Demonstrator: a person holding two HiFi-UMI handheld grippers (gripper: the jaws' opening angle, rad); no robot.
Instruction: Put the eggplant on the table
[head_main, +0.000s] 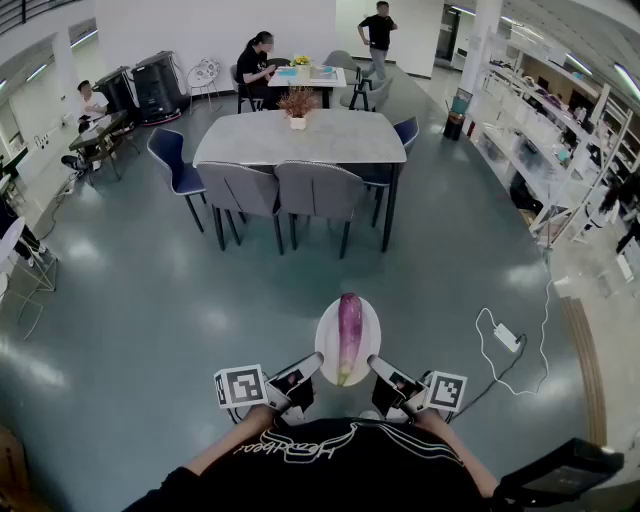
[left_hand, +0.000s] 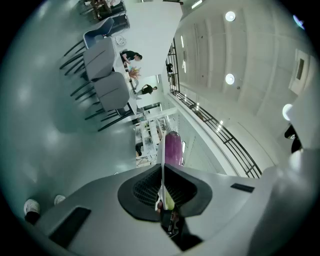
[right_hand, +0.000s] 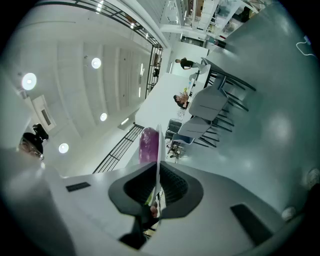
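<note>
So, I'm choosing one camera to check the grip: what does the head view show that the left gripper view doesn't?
Head view only: the left gripper and the right gripper together at the near rim of the white plate, and the plate's whole face. Left gripper view only: its jaws closed on the plate's rim, seen edge-on, plus ceiling lights. Both: the purple eggplant lying on the plate, and grey chairs ahead.

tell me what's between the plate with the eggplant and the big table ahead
Head view: from the plate carrying the eggplant, bare floor, then two grey chairs pushed in at the near side of the table.
</note>
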